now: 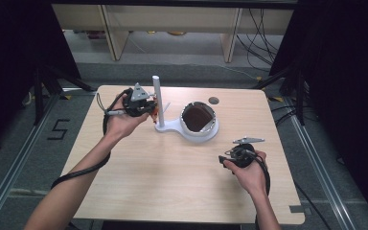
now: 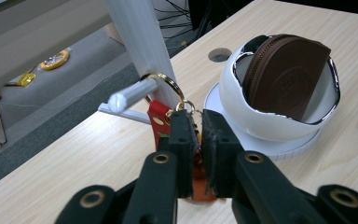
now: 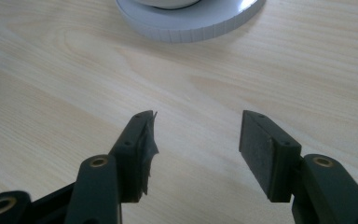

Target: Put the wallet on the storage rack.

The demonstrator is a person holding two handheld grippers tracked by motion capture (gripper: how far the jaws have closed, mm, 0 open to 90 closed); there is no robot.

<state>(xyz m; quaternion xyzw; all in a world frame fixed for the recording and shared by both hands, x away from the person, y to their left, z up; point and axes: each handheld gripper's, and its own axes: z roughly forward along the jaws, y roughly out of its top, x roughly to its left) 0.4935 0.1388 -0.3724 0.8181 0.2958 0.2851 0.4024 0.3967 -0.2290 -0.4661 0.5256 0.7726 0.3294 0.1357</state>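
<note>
A white stand (image 1: 164, 125) has an upright post (image 2: 139, 42) with a short peg (image 2: 129, 94) sticking out, and a white bowl (image 1: 210, 132) on its base. A brown zipped pouch (image 2: 286, 77) stands in the bowl (image 2: 261, 122). My left gripper (image 2: 199, 119) is shut on a red key tag (image 2: 157, 116) whose gold ring (image 2: 173, 85) loops over the peg. In the high view the left gripper (image 1: 153, 106) sits right beside the post (image 1: 156, 96). My right gripper (image 3: 196, 126) is open over bare wood, and it hovers near the table's right front (image 1: 226, 156).
The light wooden table (image 1: 172, 182) has a round cable hole (image 1: 213, 100) behind the bowl. The stand's round base rim (image 3: 191, 25) lies just ahead of the right jaws. Grey floor, wooden furniture legs and loose cables lie beyond the far edge.
</note>
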